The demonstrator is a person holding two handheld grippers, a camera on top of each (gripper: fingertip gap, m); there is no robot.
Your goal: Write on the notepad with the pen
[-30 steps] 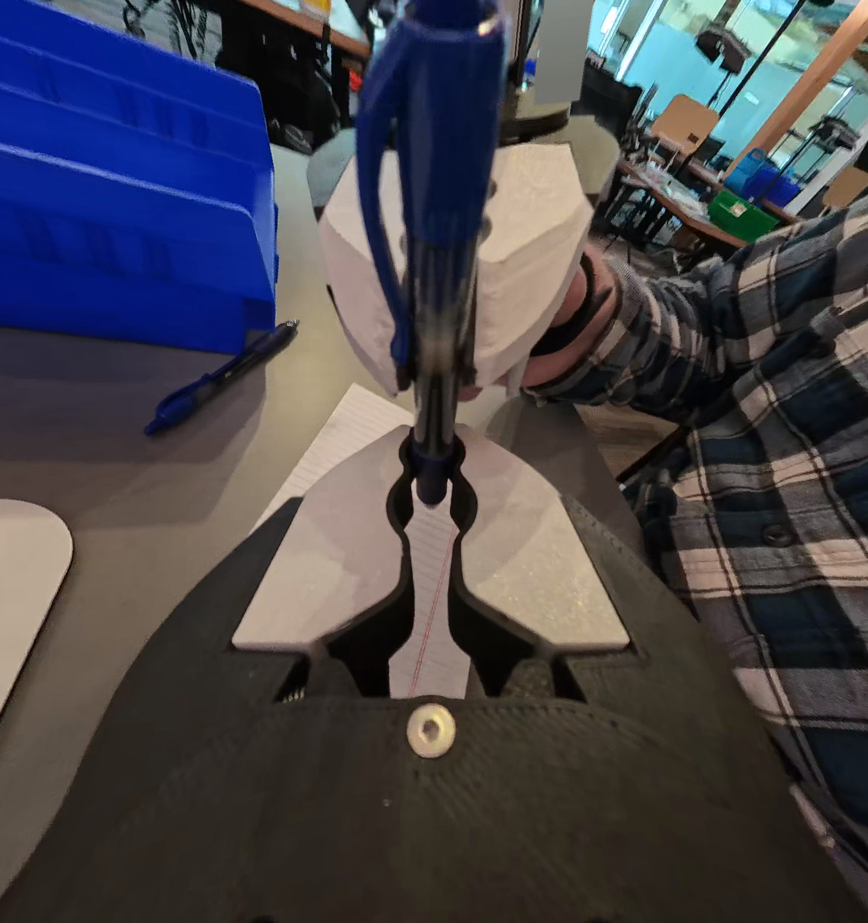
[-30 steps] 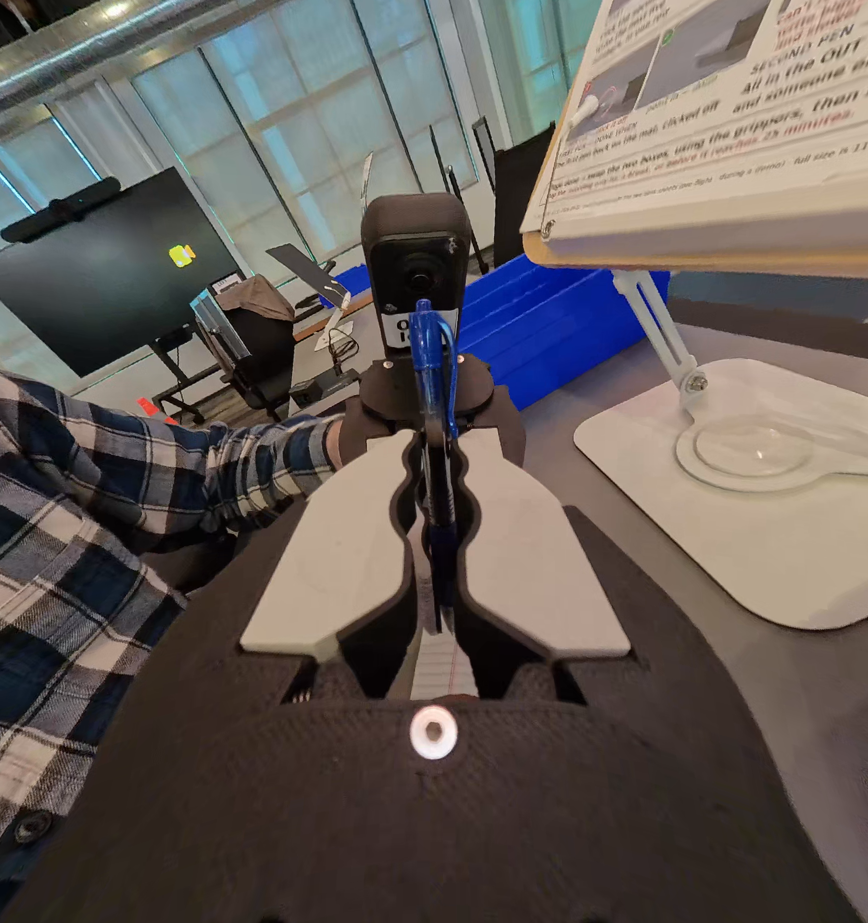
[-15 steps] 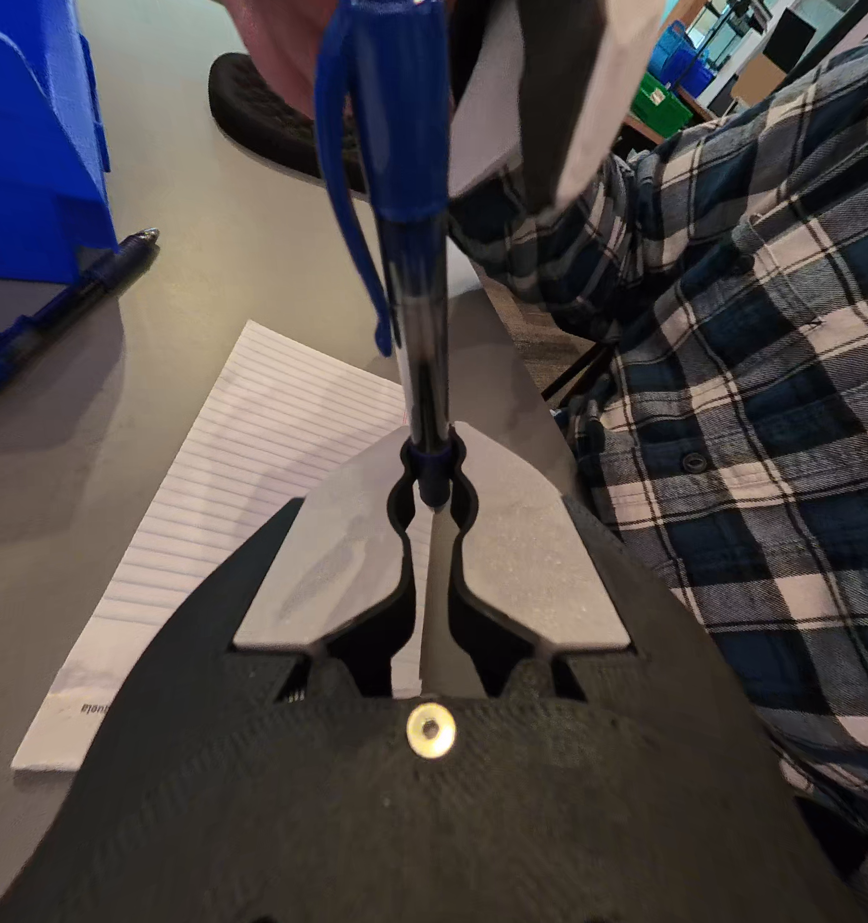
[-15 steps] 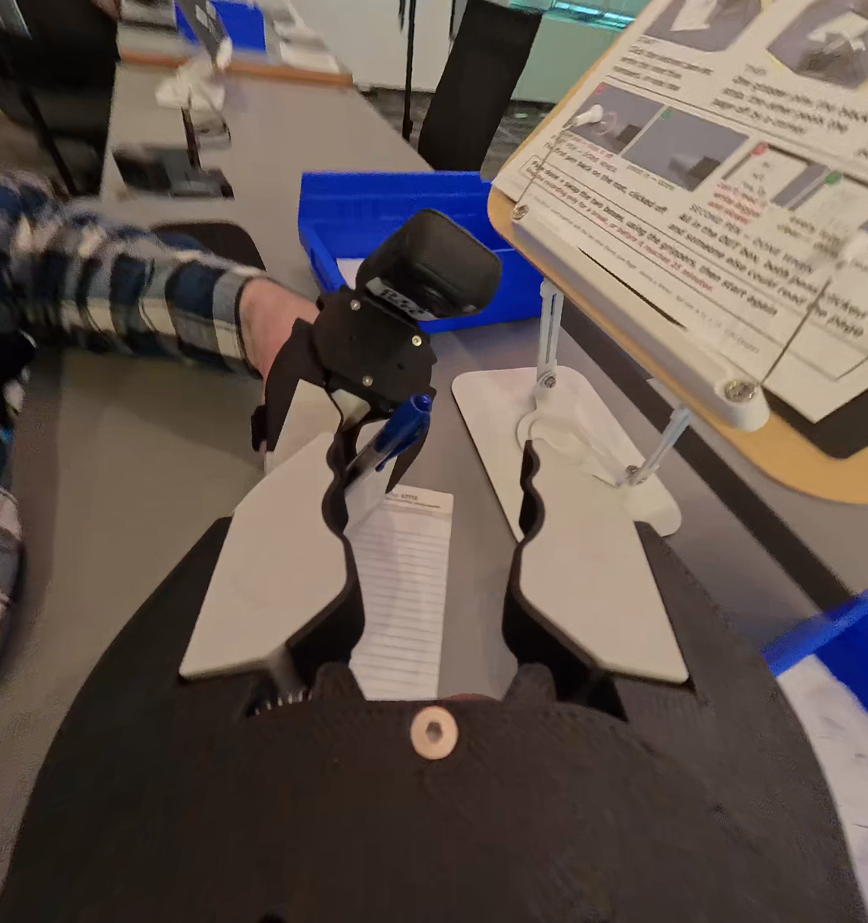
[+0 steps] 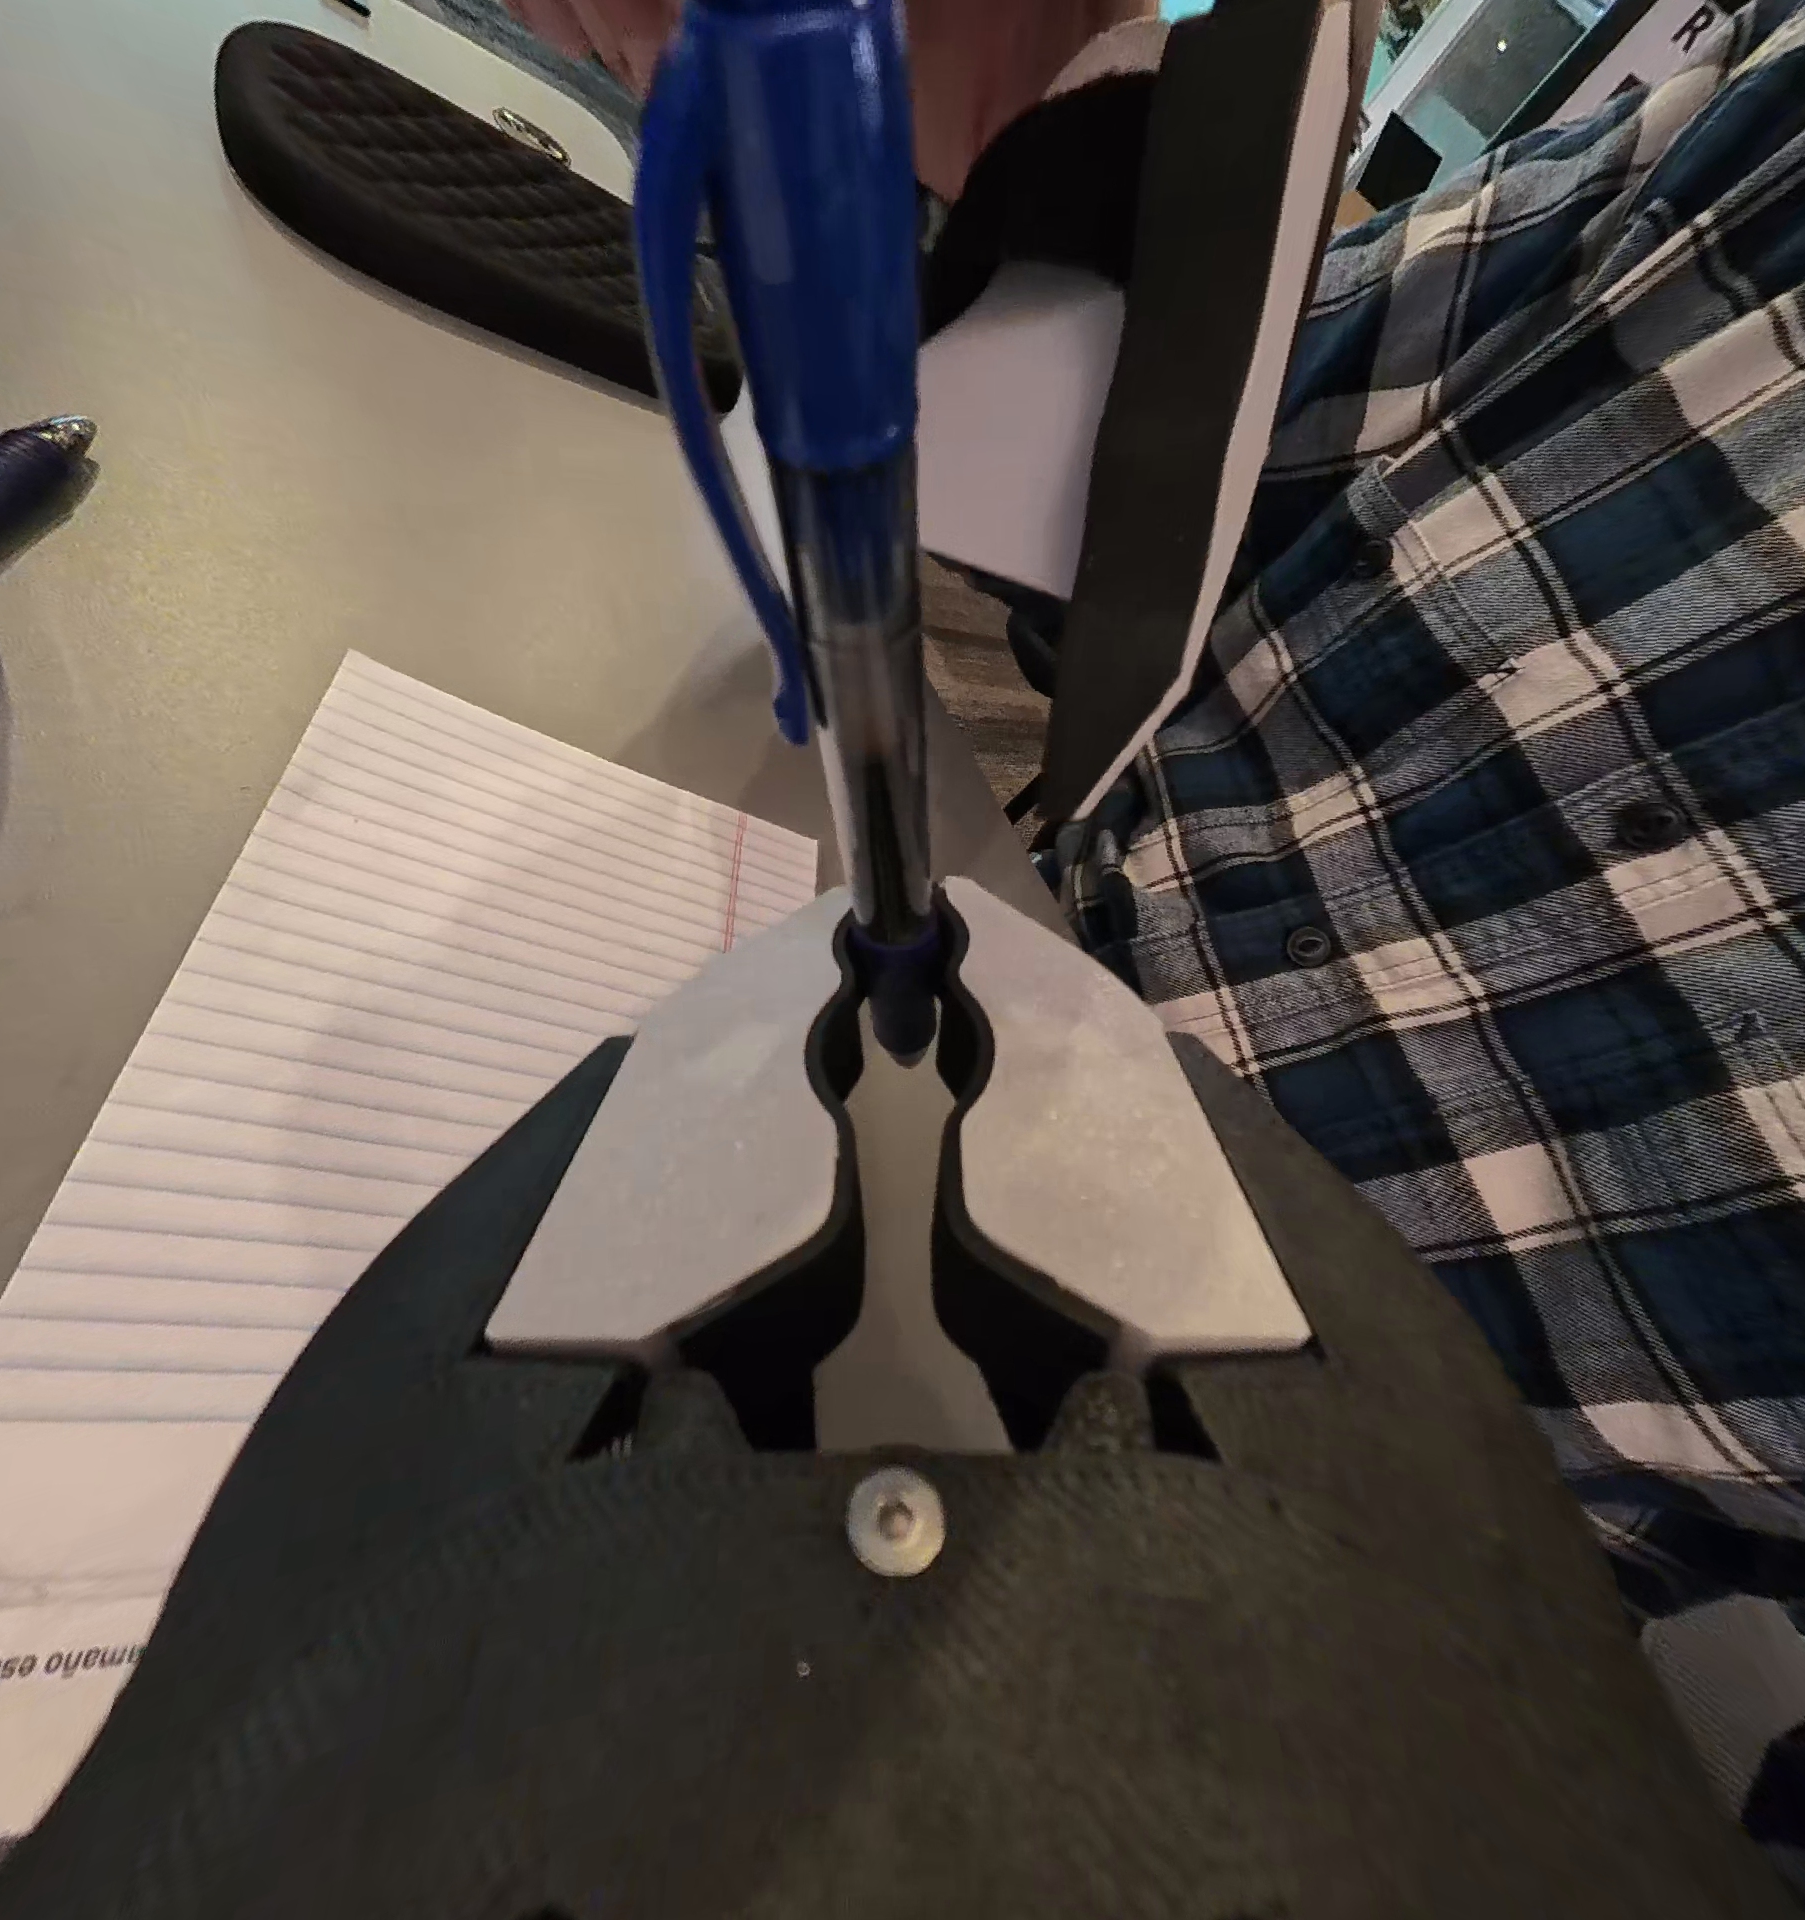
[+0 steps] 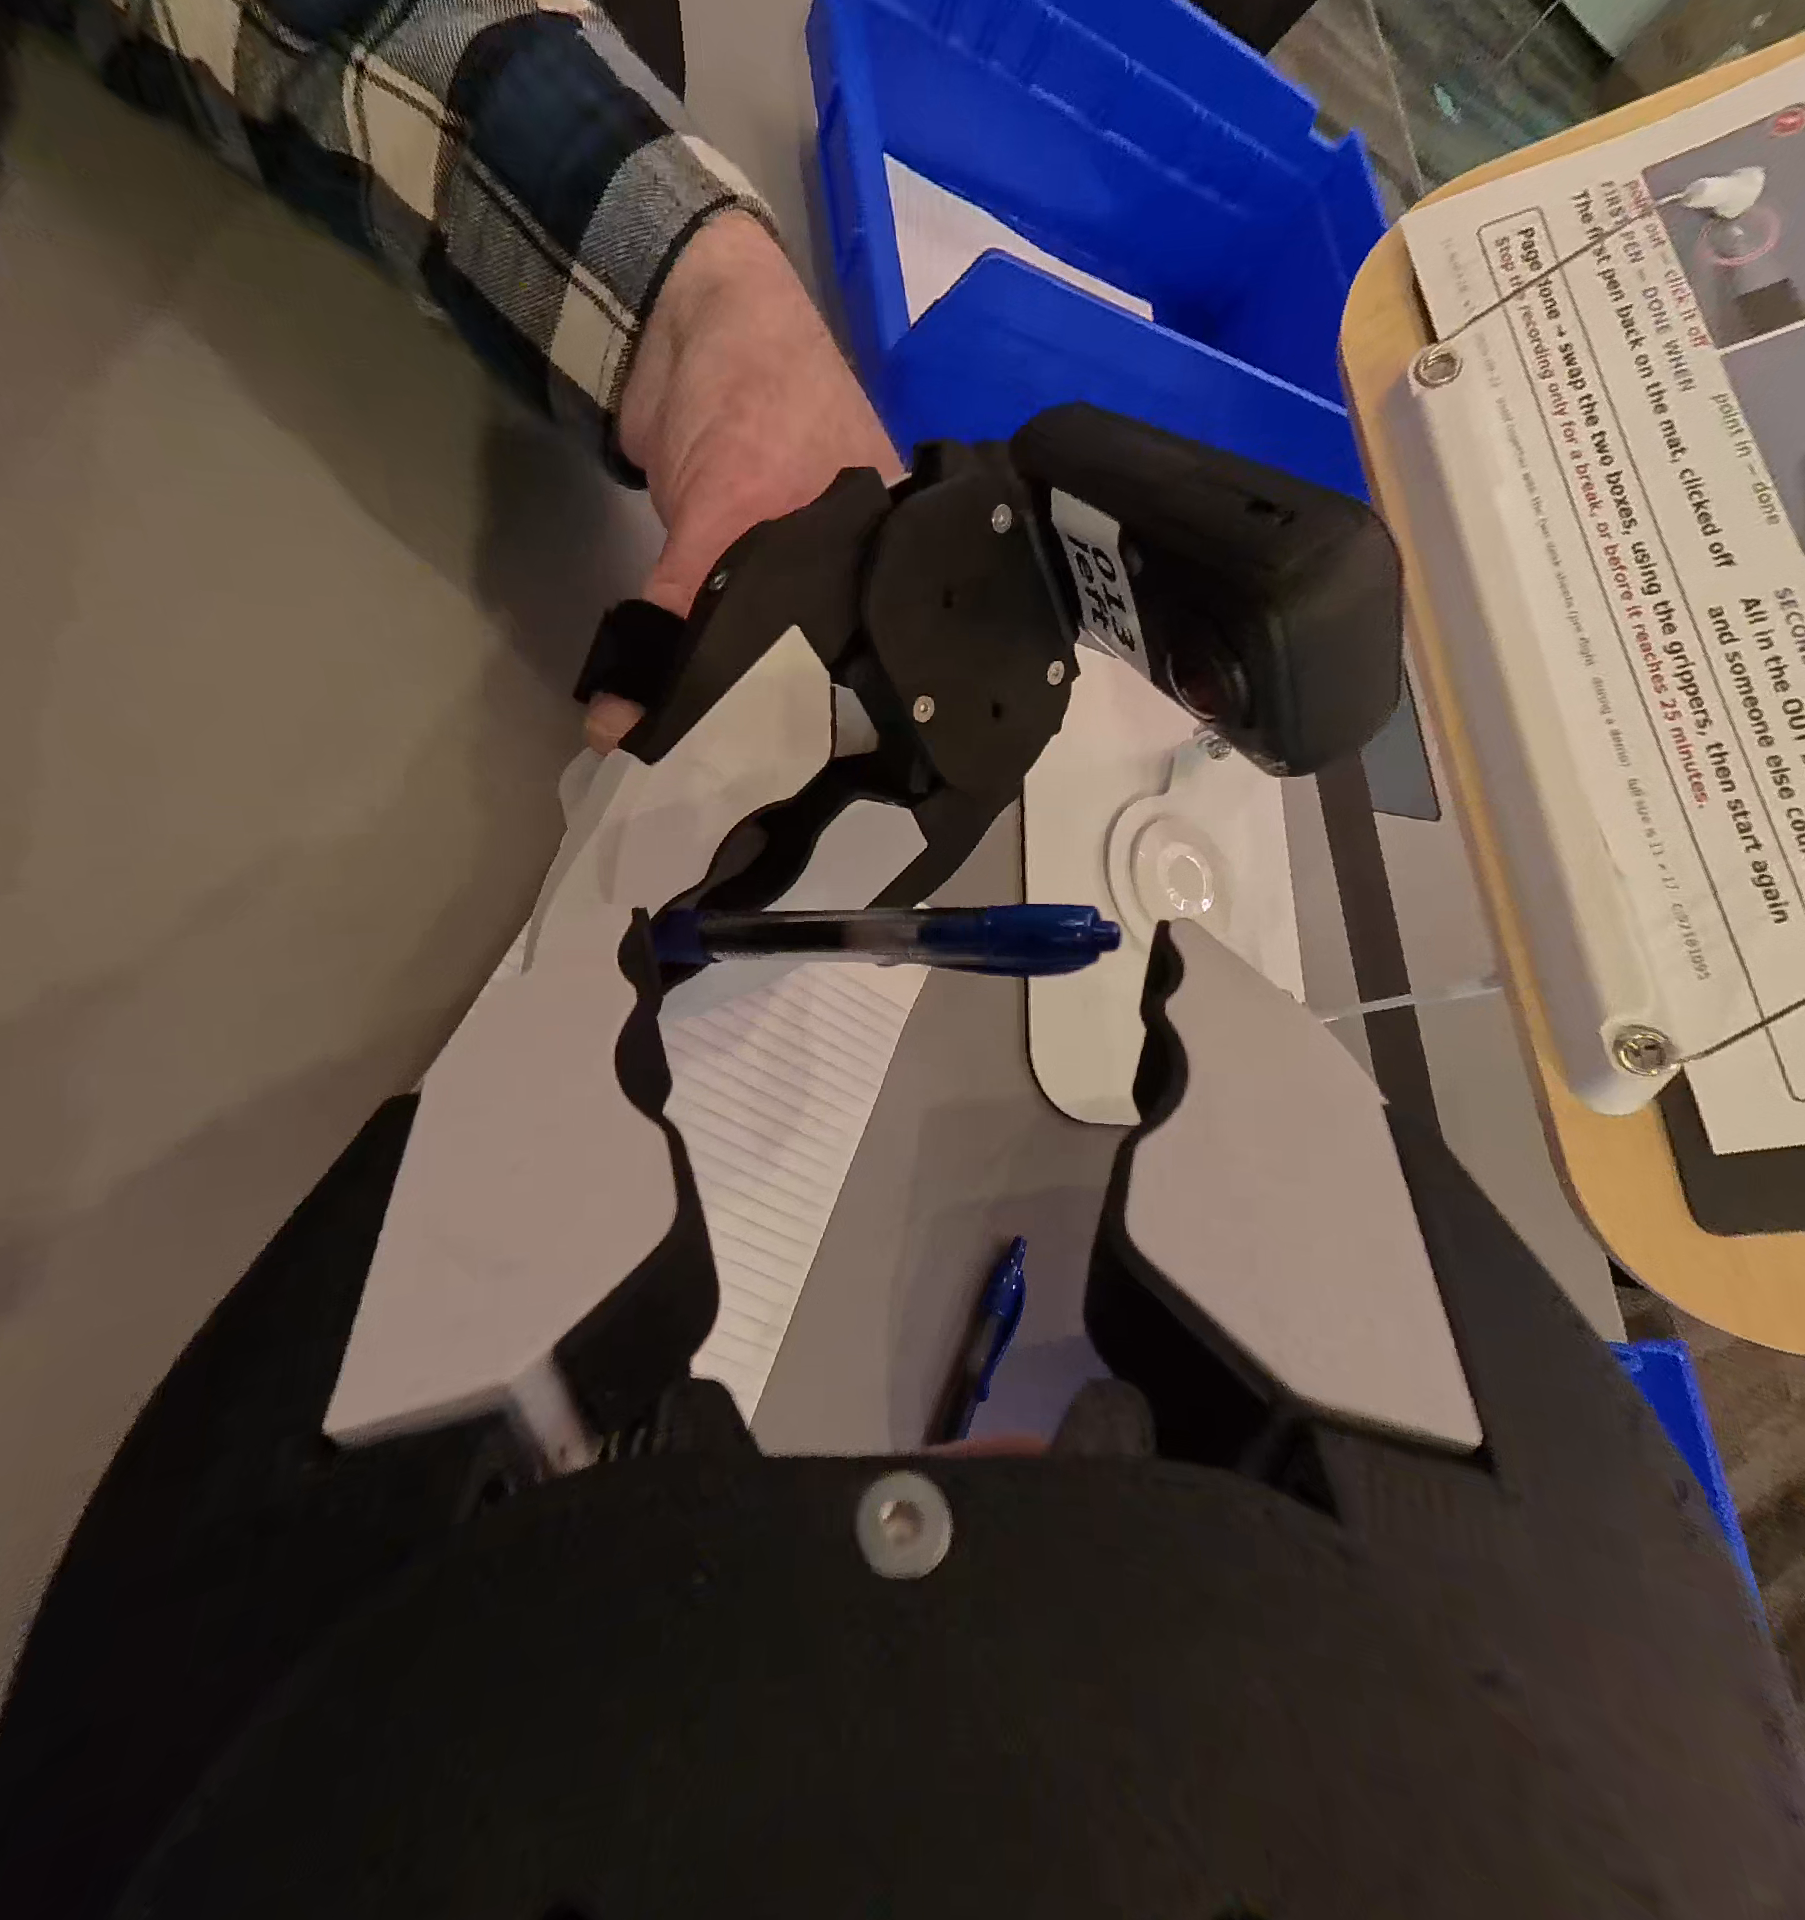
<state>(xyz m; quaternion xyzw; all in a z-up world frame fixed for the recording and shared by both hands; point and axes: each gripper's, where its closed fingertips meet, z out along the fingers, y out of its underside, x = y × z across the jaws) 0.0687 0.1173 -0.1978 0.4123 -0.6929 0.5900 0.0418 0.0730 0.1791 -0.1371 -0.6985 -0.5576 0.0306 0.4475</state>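
Blue-capped, clear-barrelled pen (image 5: 867, 665) is gripped near its writing tip by the left claw (image 5: 900, 997), both pads pressed against its dark blue grip. White lined notepad (image 5: 378, 1039) is seen lying on the grey desk (image 5: 306, 499) just left of that claw. The right claw (image 6: 898, 966) is spread wide and bare, the held pen (image 6: 877, 935) crossing beyond its fingertips.

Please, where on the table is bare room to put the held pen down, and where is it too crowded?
Bare grey table lies left of the notepad, toward the plaid sleeve. A narrow strip between notepad and white mat already holds a second pen. Toward the blue bins and stand board it is crowded.
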